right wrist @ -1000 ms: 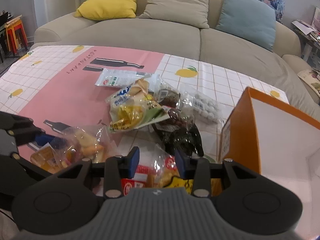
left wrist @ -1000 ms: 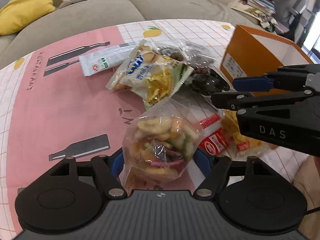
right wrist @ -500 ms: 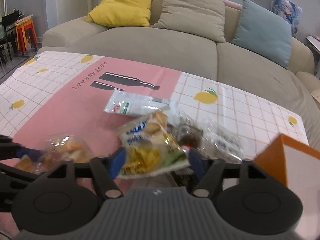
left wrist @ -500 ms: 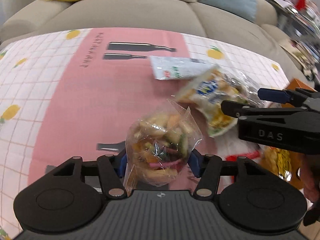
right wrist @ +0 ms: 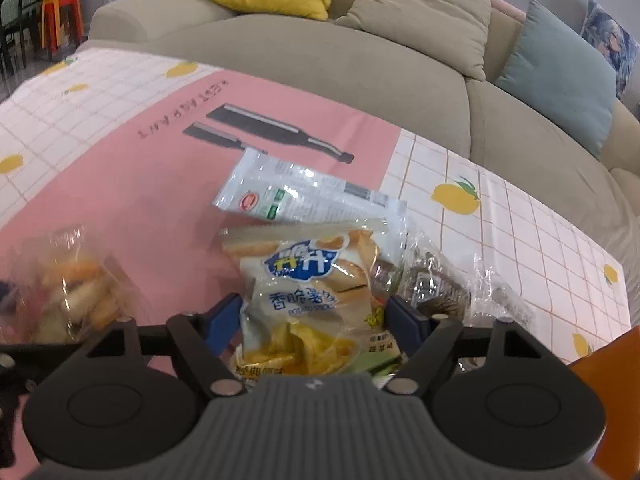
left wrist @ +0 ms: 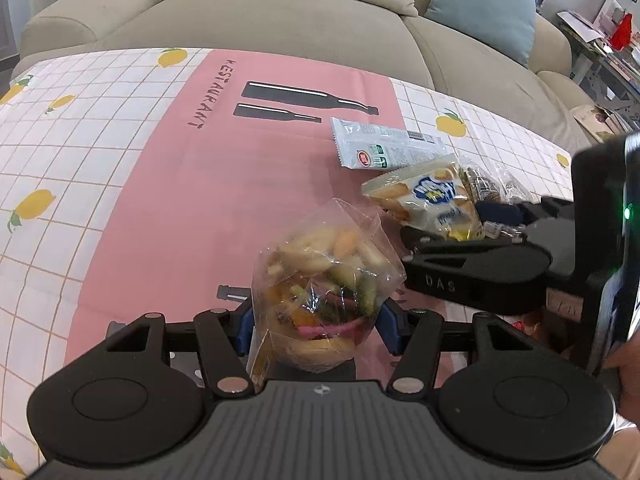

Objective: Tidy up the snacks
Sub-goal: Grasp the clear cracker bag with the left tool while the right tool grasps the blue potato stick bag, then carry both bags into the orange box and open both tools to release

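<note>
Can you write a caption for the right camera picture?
Right gripper closes around a chips bag on the pink tablecloth.

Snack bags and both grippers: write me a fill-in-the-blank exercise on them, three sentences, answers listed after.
1. The left gripper is shut on a clear bag of mixed ______-coloured snacks.
2. The right gripper straddles the potato chip bag, whose logo is ______.
3. The flat white packet lies on the ______ part of the tablecloth.

Missing words: many; blue; pink
</note>
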